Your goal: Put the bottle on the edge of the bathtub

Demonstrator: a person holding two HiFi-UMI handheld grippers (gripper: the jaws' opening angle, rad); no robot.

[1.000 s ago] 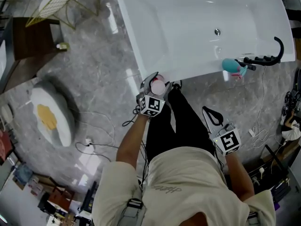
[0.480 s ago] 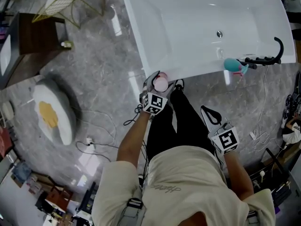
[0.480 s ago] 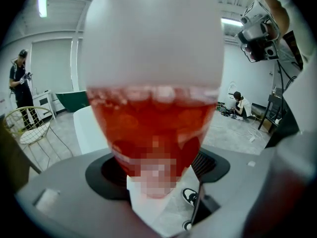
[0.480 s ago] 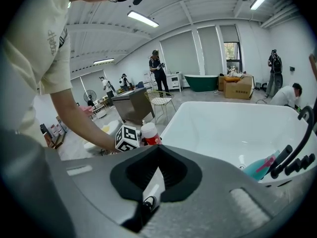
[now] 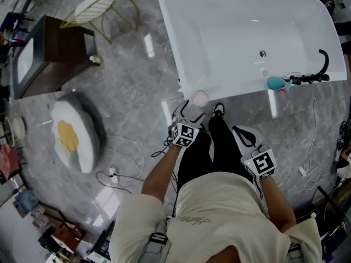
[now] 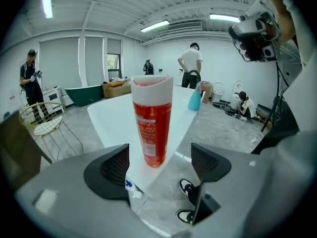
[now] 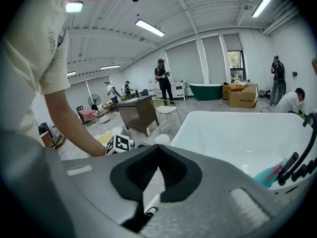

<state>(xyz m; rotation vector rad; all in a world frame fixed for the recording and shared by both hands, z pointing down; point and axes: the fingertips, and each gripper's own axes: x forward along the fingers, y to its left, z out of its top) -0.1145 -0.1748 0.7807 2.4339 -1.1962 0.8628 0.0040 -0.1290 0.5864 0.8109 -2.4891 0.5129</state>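
Observation:
A red bottle (image 6: 152,125) with a white cap stands upright on the near corner rim of the white bathtub (image 5: 247,32). In the head view only its pale cap (image 5: 200,98) shows. My left gripper (image 5: 190,112) is just short of it; its jaws have just been opening, and the pads (image 6: 115,166) stand wide on either side without touching the bottle. My right gripper (image 5: 241,131) hangs near the person's leg, shut with nothing in it (image 7: 157,155). The right gripper view shows the bottle's cap (image 7: 162,139) beyond the jaws.
A teal bottle (image 5: 276,83) and a black faucet hose (image 5: 318,70) sit on the tub's right end. On the floor to the left are an egg-shaped cushion (image 5: 74,138), a dark cabinet (image 5: 52,51), a wire stool (image 5: 104,4) and cables (image 5: 131,147). Several people stand in the background.
The left gripper opened, let go of the bottle and drew back from the tub. The bottle stays on the rim. The right gripper shifted slightly with the body.

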